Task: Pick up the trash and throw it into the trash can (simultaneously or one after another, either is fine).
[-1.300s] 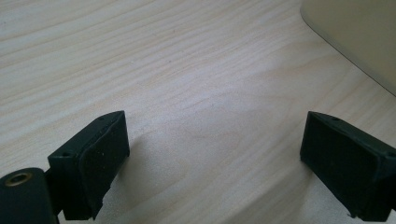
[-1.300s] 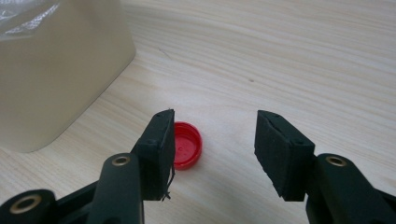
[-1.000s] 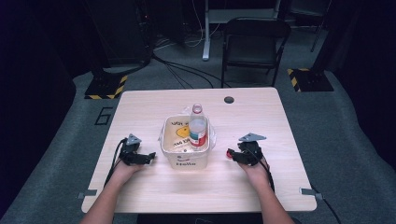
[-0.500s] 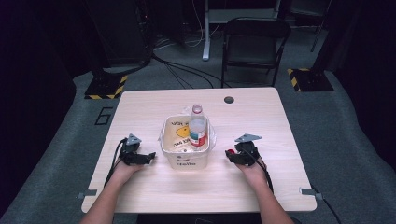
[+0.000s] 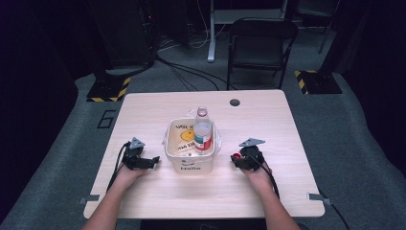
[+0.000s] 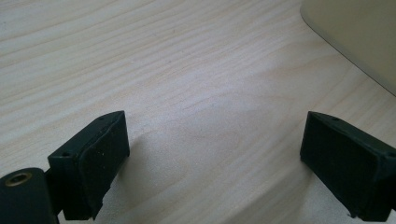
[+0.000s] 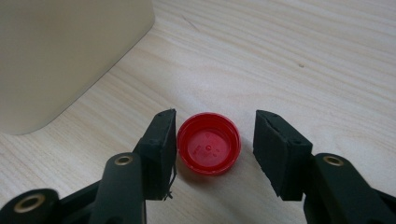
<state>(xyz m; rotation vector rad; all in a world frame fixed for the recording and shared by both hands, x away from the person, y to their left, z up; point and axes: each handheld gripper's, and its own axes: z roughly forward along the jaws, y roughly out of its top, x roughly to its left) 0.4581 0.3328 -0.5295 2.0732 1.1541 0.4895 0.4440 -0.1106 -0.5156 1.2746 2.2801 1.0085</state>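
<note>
The red bottle cap [image 7: 208, 150] lies open side up on the desk [image 5: 287, 124], between the jaws of the right gripper [image 7: 215, 144], just right of the cream plastic bin [image 5: 189, 163]. The jaws have just been closing around it: one pad sits touching or almost touching the cap's rim, the other stands a little off, so the cap is bracketed but not yet clamped. Held low and nearly level with the desk, this gripper looks set to pinch the cap across its width, the only way such a flat, shallow thing can be picked up. In the high view the cap [image 5: 236, 155] shows as a small red spot at the tip of the right gripper [image 5: 238, 160].

The left gripper [image 5: 154, 160] rests on the desk on the other side of the bin, jaws wide apart with bare wood between them; it seems parked there, near enough to steady the bin if needed. The bin's wall shows at the edge of the left gripper view.

The bin holds a clear plastic bottle [image 5: 203, 130] standing upright against its right side, neck bare and without a cap, with a red-and-white label. Beside it lies yellow printed packaging [image 5: 184, 136], too small to read. The likely aim is to bring the cap to that bottle or drop it in the bin.
</note>
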